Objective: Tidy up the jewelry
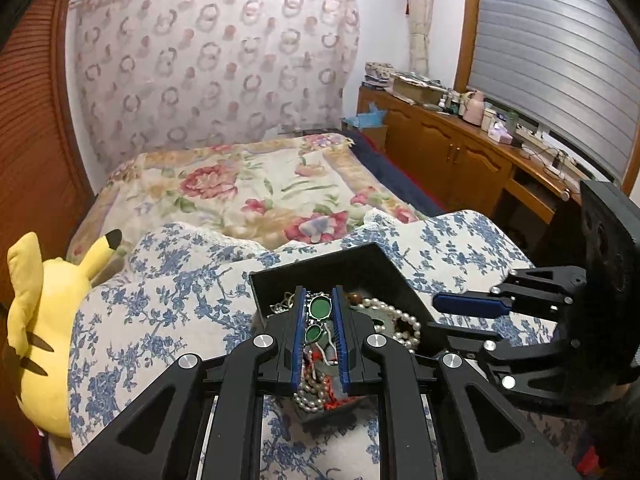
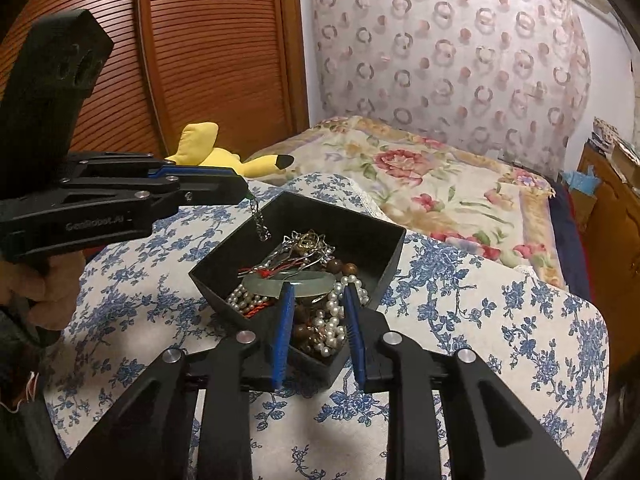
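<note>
On blue-floral pillow (image 2: 460, 320): black open box (image 2: 360, 236) w/ tangled jewelry (image 2: 320, 280) – pearl strands, brown beads, pale jade bangle, red cord. L gripper (image 2: 245, 196) nipped onto silver chain w/ green stones (image 1: 319, 312), dangling above box. R gripper (image 2: 316, 312) jaws apart over pearls, gripping nothing.

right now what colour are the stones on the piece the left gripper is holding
Green, set in silver-coloured metal. Shows best in the left wrist view, between the left gripper pads.

Black open box (image 2: 352, 228) heaped with tangled pearls (image 2: 334, 320) and chains (image 2: 308, 242).
</note>
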Motion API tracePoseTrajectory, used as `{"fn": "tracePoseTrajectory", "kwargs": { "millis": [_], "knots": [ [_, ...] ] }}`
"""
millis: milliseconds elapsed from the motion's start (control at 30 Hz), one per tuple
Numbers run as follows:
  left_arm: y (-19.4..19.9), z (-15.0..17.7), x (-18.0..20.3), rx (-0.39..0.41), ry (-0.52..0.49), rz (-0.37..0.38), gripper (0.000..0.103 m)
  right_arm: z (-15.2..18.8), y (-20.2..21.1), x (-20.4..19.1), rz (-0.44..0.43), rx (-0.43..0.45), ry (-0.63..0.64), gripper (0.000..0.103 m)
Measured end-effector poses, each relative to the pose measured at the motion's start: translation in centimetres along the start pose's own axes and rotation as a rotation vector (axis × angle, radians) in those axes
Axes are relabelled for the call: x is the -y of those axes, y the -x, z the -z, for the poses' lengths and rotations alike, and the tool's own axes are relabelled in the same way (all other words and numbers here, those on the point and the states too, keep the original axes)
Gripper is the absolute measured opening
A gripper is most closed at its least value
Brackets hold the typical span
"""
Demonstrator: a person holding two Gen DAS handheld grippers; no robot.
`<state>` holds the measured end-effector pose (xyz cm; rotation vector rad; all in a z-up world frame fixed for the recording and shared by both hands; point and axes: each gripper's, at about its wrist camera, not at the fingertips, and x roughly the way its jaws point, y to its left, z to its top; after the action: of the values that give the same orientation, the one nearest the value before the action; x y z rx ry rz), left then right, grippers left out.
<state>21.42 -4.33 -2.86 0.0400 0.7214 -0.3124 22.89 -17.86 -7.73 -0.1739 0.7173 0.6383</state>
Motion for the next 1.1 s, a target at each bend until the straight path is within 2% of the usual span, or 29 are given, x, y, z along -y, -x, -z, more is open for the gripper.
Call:
{"fn": "tracePoseTrajectory", "kwargs": {
  "millis": [100, 167, 200, 233, 267, 333, 367, 467, 533, 600, 733, 833, 1000, 1067, 1100],
  "knots": [
    [-0.3, 0.0, -0.4, -0.001, 0.016, -0.009, 0.012, 0.2, 0.2, 0.1, 0.006, 0.001, -0.007, 0.028],
    [-0.2, 0.0, -0.5, -0.004, 0.024, -0.02, 0.023, 0.4, 0.5, 0.1, 0.009, 0.006, -0.011, 0.028],
    [-0.1, 0.1, -0.6, -0.001, 0.027, -0.027, 0.036, 0.5, 0.7, 0.1, 0.013, 0.009, -0.015, 0.028],
    [0.1, 0.2, -0.6, 0.005, 0.028, -0.034, 0.041, 0.6, 0.9, 0.2, 0.017, 0.012, -0.017, 0.028],
    [0.3, 0.3, -0.5, 0.008, 0.027, -0.04, 0.042, 0.7, 1.1, 0.2, 0.021, 0.016, -0.019, 0.028],
    [0.7, 0.5, -0.4, 0.011, 0.03, -0.051, 0.053, 1.0, 1.7, 0.1, 0.033, 0.026, -0.029, 0.028],
    [1.1, 0.7, -0.4, 0.015, 0.032, -0.061, 0.063, 1.1, 1.9, 0.2, 0.037, 0.03, -0.034, 0.029],
    [2.2, 1.4, -0.1, 0.028, 0.027, -0.101, 0.076, 1.5, 3.0, 0.1, 0.059, 0.055, -0.055, 0.04],
    [2.8, 1.9, 0.0, 0.039, 0.034, -0.124, 0.086, 1.8, 3.8, -0.1, 0.071, 0.069, -0.065, 0.042],
    [3.6, 2.6, 0.1, 0.042, 0.044, -0.143, 0.09, 2.2, 4.3, -0.4, 0.08, 0.074, -0.075, 0.044],
    [5.3, 4.2, 0.3, 0.039, 0.062, -0.167, 0.092, 3.0, 6.1, -1.3, 0.123, 0.111, -0.094, 0.064],
    [6.7, 5.3, 0.7, 0.041, 0.068, -0.188, 0.092, 3.5, 7.5, -2.1, 0.151, 0.141, -0.108, 0.07],
    [9.0, 7.0, 1.3, 0.065, 0.077, -0.203, 0.093, 4.4, 9.8, -3.4, 0.195, 0.201, -0.127, 0.089],
    [9.9, 7.8, 1.7, 0.073, 0.076, -0.204, 0.093, 4.9, 10.9, -4.0, 0.225, 0.231, -0.145, 0.101],
    [10.1, 8.1, 1.8, 0.076, 0.077, -0.206, 0.093, 5.0, 11.2, -4.1, 0.23, 0.24, -0.149, 0.101]
  ]
}}
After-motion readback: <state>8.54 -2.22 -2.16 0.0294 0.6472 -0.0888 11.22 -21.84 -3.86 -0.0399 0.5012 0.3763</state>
